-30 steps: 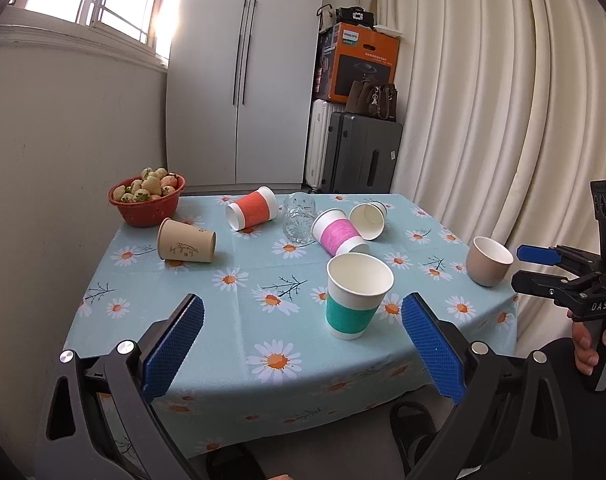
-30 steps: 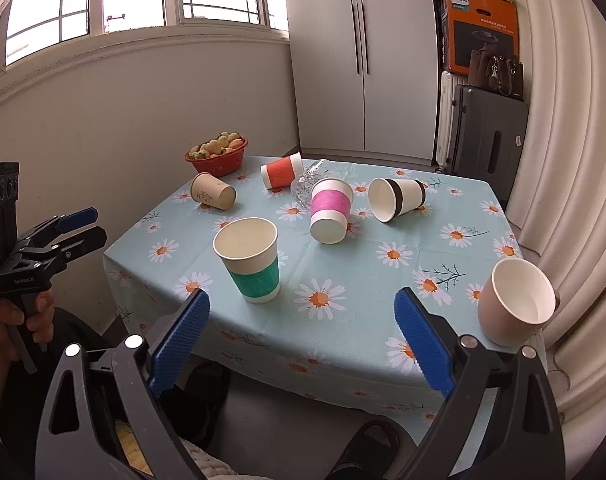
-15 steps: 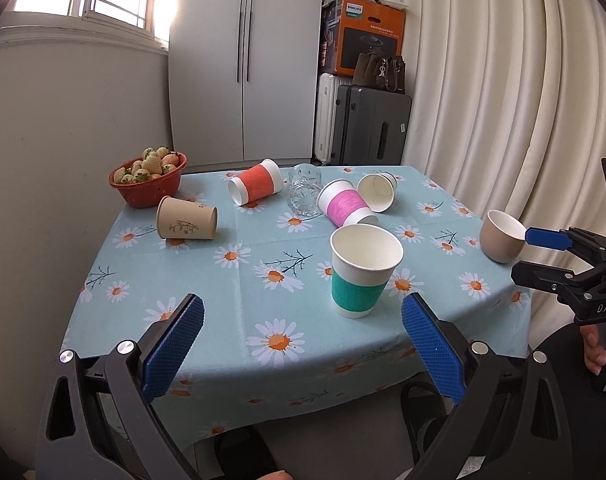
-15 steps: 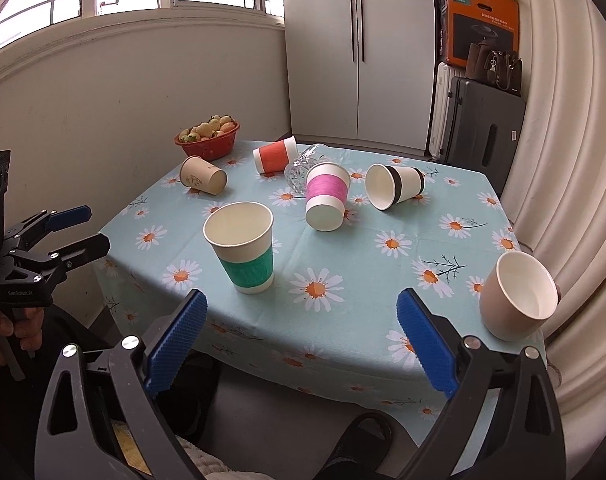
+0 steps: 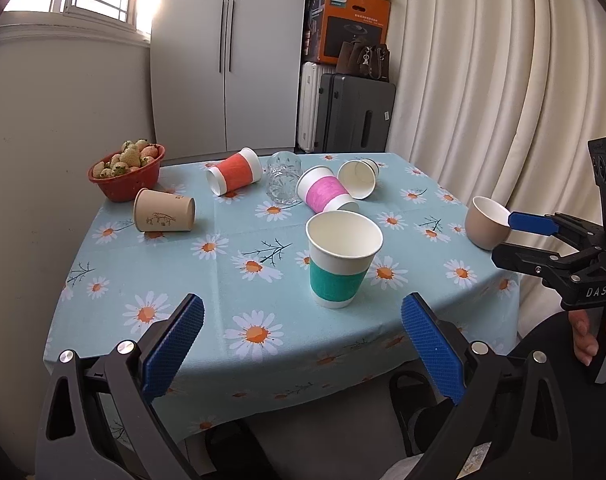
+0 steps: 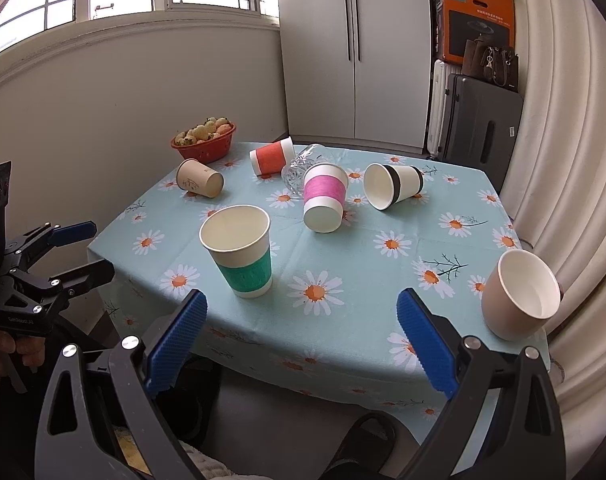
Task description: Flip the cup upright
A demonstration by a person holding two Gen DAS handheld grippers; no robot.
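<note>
Both grippers, left (image 5: pixel 302 334) and right (image 6: pixel 301 330), have drawn back from the table, jaws wide and empty; green cup (image 5: pixel 340 257) stands upright, the pink cup (image 5: pixel 326 193) at twelve o'clock lies tipped.

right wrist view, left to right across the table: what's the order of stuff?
Kraft cup → red strawberry bowl → green-banded cup → orange-banded cup → pink-banded cup → black-banded cup → beige cup. Glass tumbler left out: it overlaps the orange and pink cups.

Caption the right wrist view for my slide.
Open right claw faces upright green-banded cup among tipped cups.
</note>
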